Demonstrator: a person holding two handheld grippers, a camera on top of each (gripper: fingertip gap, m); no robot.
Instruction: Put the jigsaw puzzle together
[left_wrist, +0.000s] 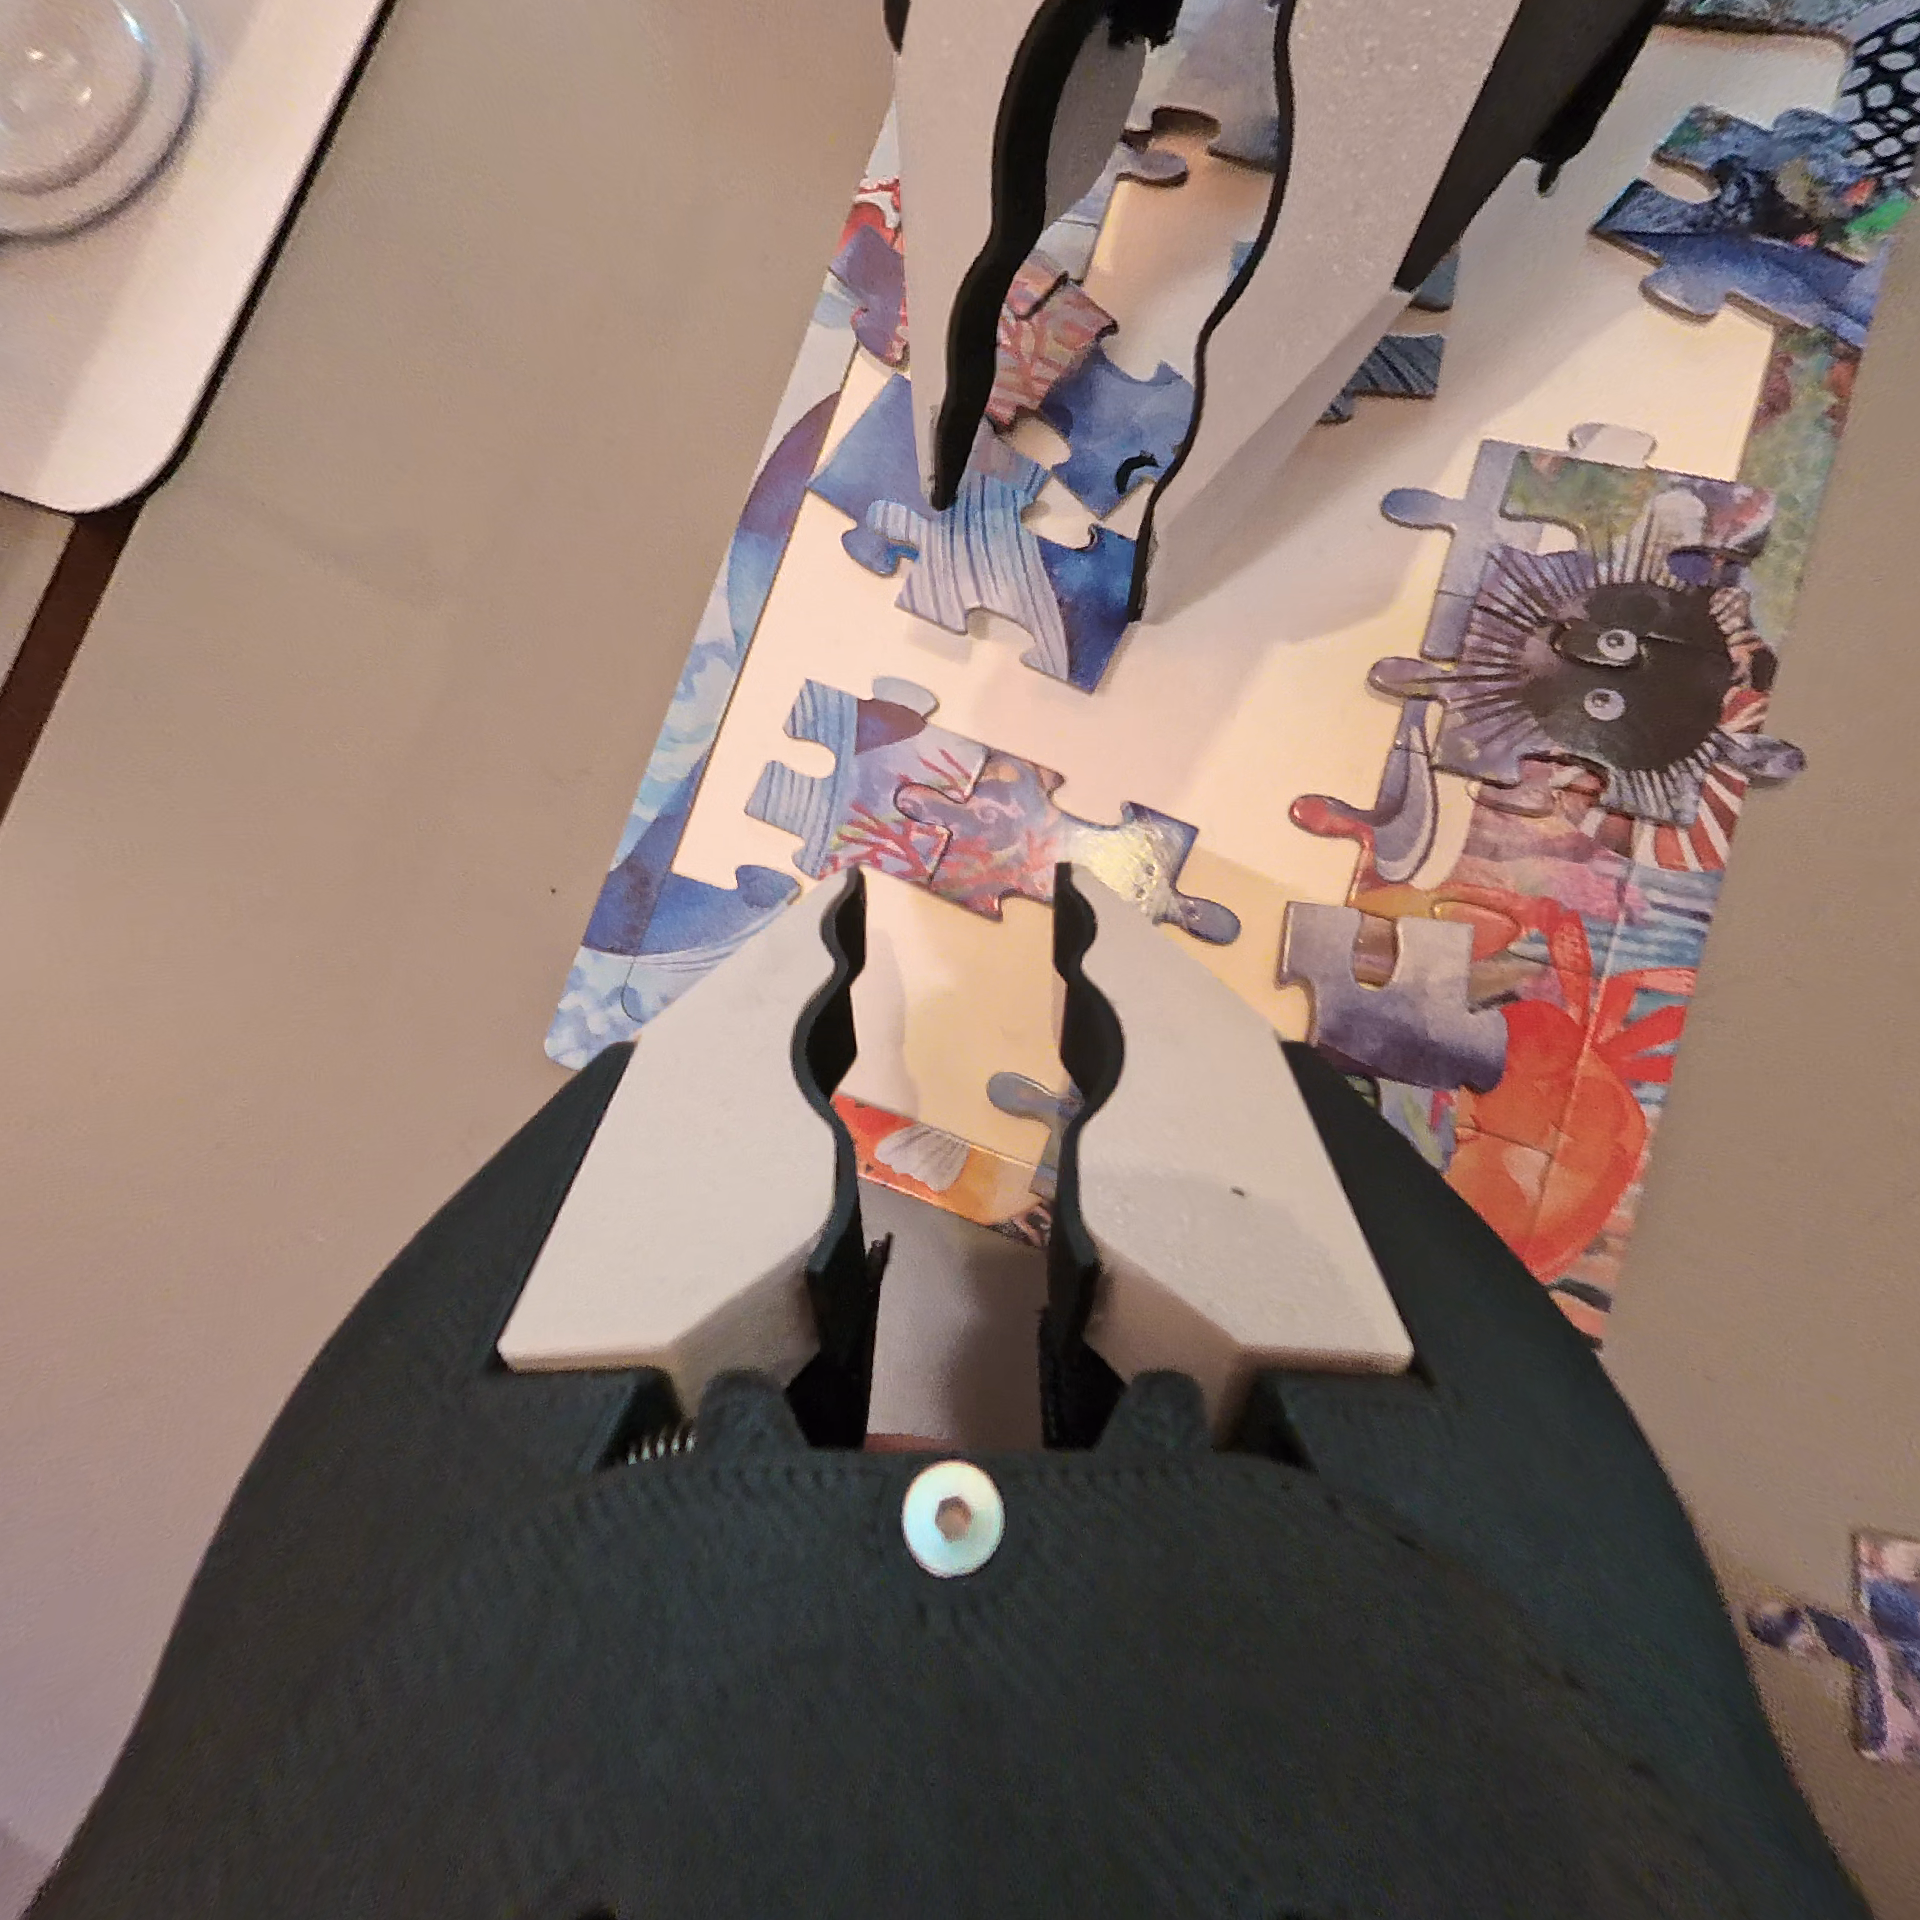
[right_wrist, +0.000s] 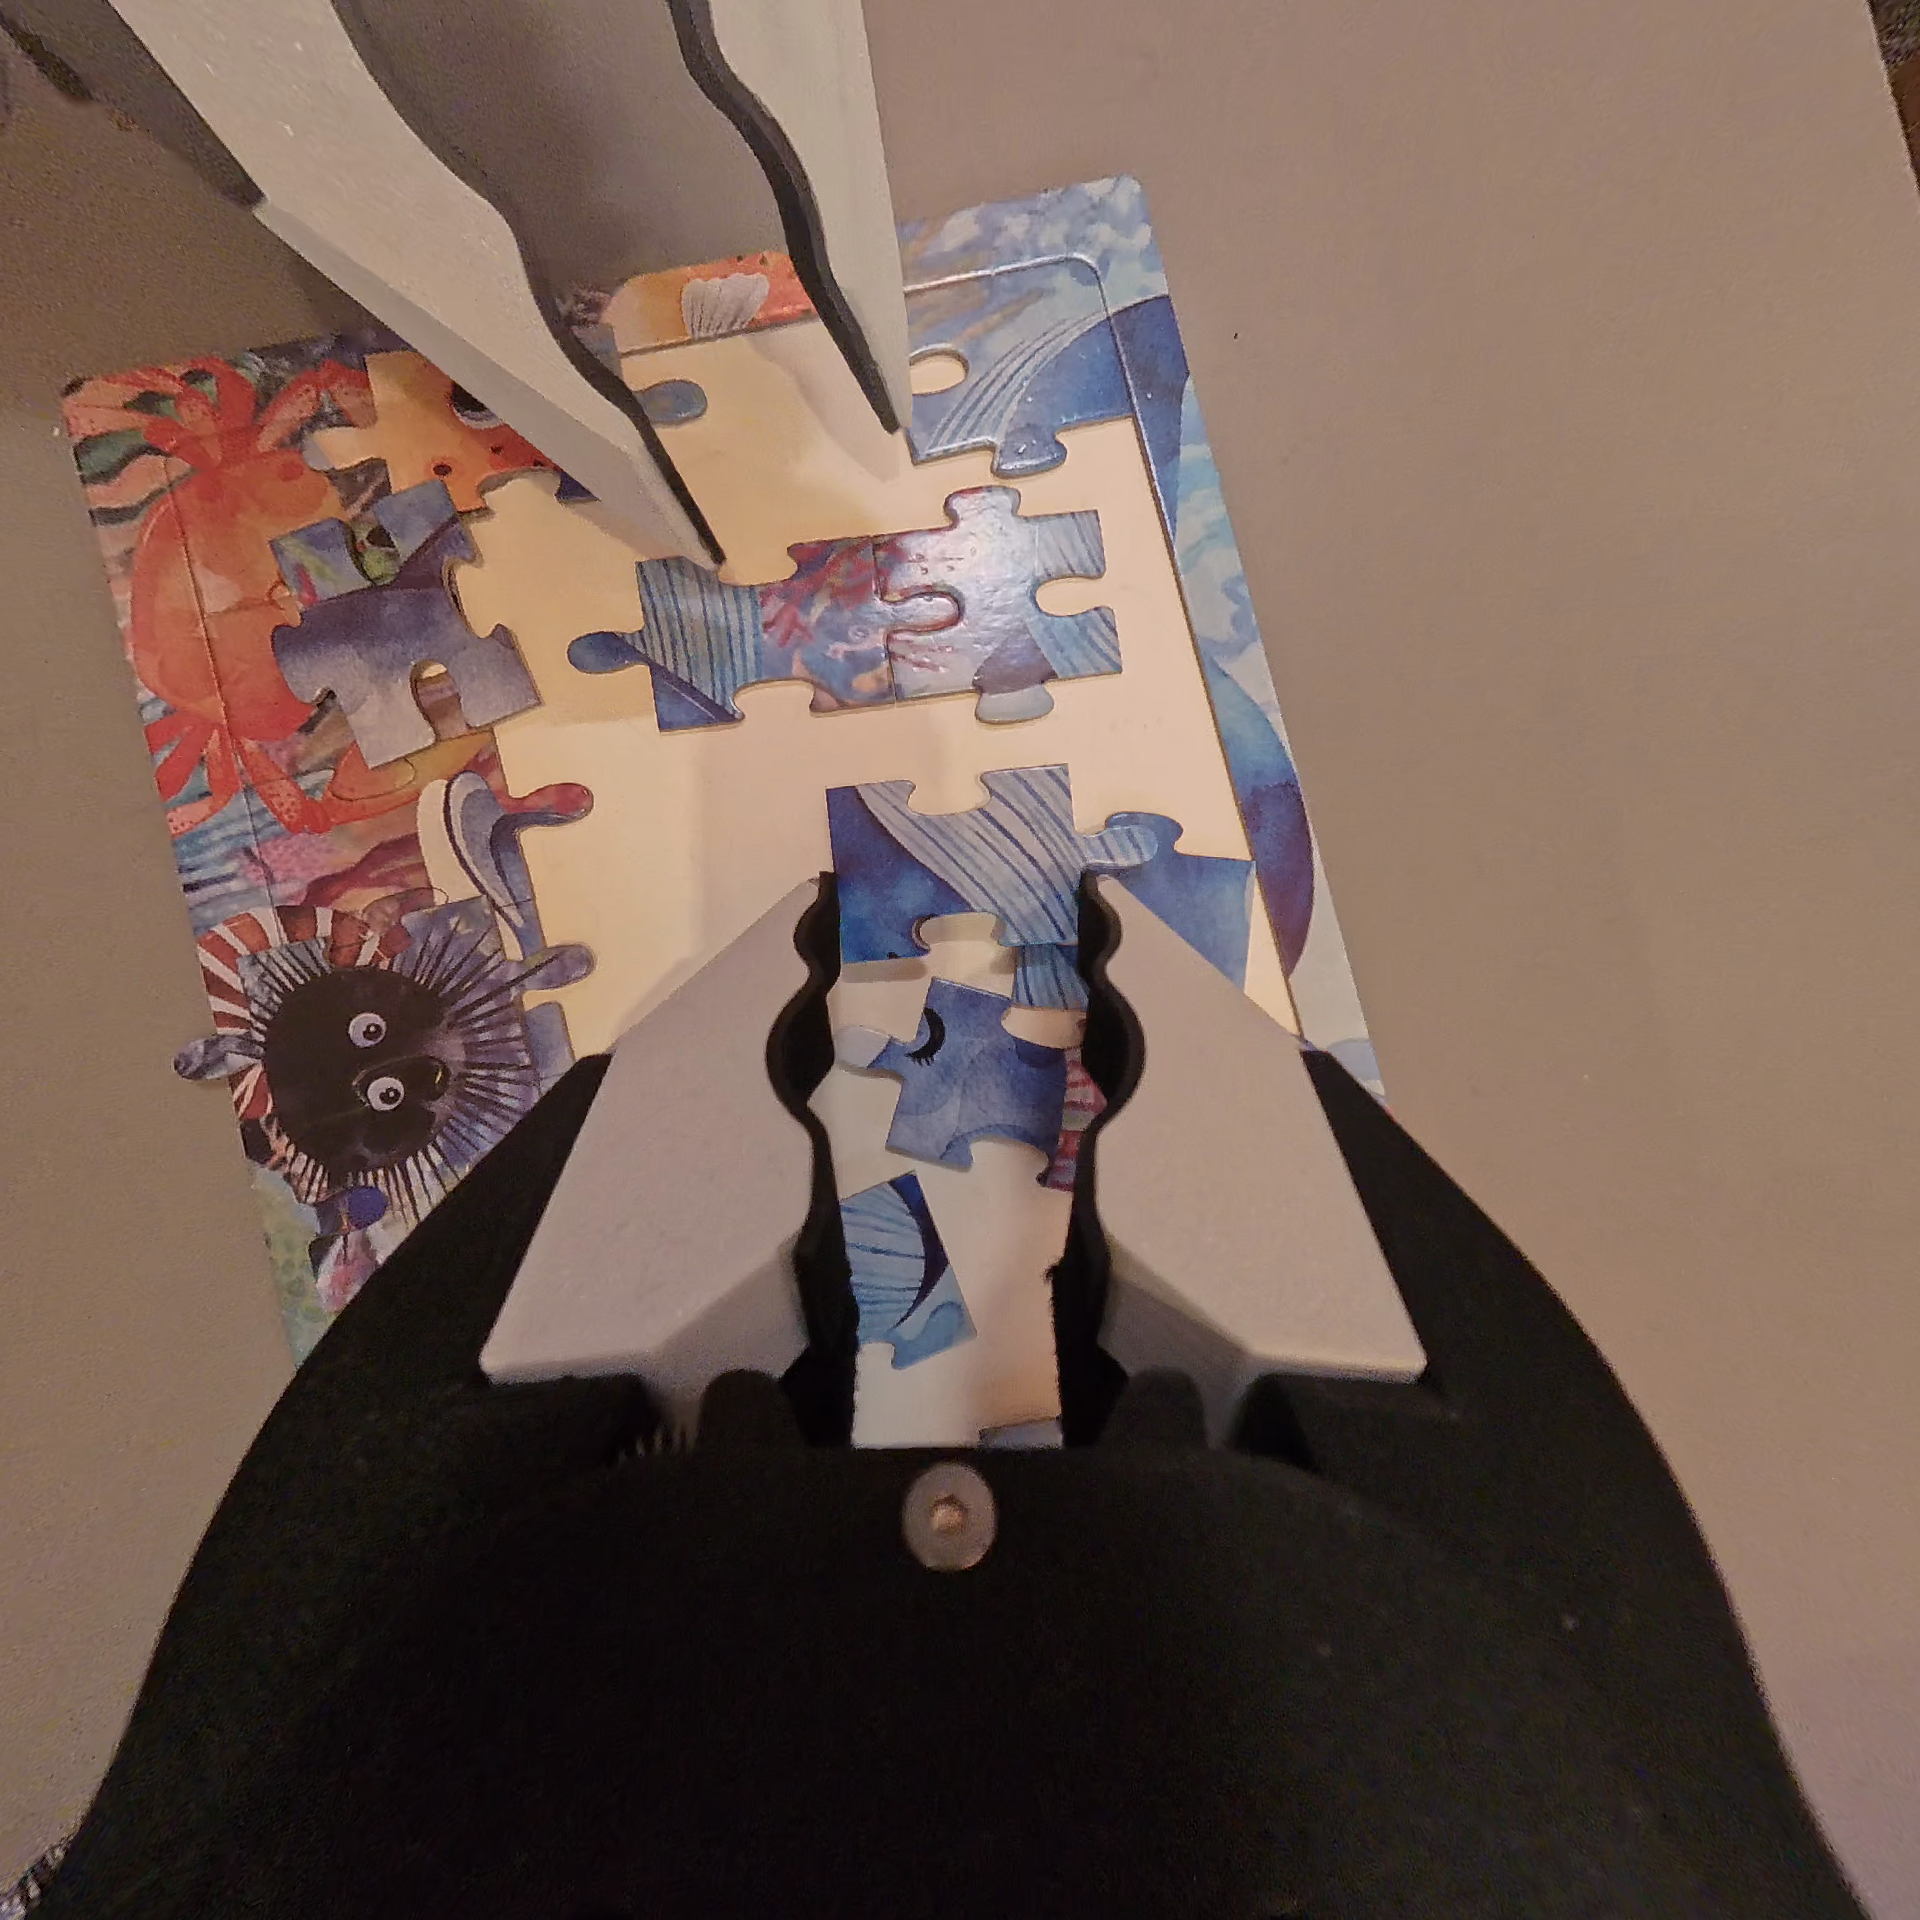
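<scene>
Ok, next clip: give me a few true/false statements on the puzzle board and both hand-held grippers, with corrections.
1. The left hand-held gripper is open and holds nothing. True.
2. The puzzle board is completely filled. False: much of its pale middle is bare.
3. The two joined pieces lie loose in the board's middle. True.
4. The right hand-held gripper is clamped on the black spiky fish. False: it is open, over the blue striped piece.
5. The orange crab sits at the opposite end of the board from the fish. False: they share one long side.
</scene>
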